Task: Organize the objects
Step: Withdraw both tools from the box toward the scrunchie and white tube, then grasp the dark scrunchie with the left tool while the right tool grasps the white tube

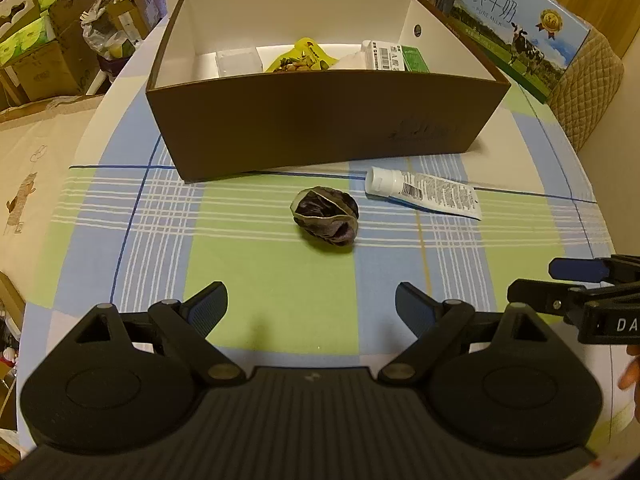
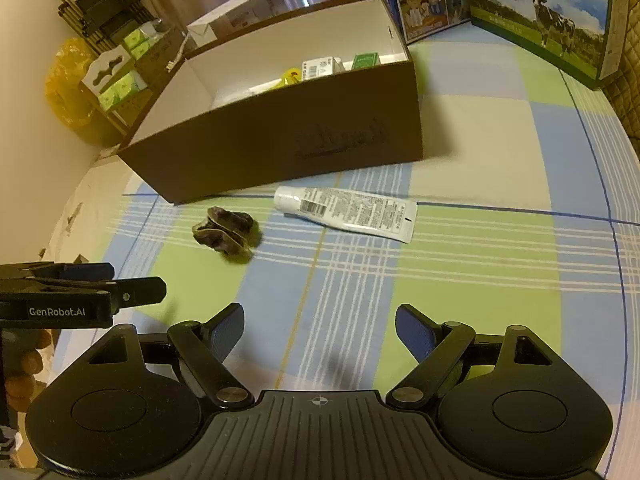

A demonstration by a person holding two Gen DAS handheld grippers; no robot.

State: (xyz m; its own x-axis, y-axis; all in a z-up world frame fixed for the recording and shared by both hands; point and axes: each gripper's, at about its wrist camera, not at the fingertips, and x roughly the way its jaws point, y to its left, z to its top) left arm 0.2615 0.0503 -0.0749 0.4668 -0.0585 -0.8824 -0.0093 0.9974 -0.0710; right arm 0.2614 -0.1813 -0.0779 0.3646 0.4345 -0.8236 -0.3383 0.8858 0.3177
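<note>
Presently, landmark: open brown cardboard box point(image 1: 320, 120) on checked surface point(image 1: 260, 264).
Dark crumpled wrapper point(image 1: 325, 215): just before box.
White tube point(image 1: 424, 193): beside wrapper.
Left gripper point(image 1: 311, 307): released, empty.
Right gripper point(image 2: 319, 330): released, empty.

Box point(image 1: 320, 128) wall hides lower parts of contents; milk carton point(image 2: 552, 12) cropped.

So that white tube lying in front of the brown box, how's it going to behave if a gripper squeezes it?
The white tube looks soft-walled, so it would probably dent rather than resist. Its flat crimped tail suggests it will not roll far. The glossy skin may be a little slippery, so a grip near the cap seems safer.
</note>
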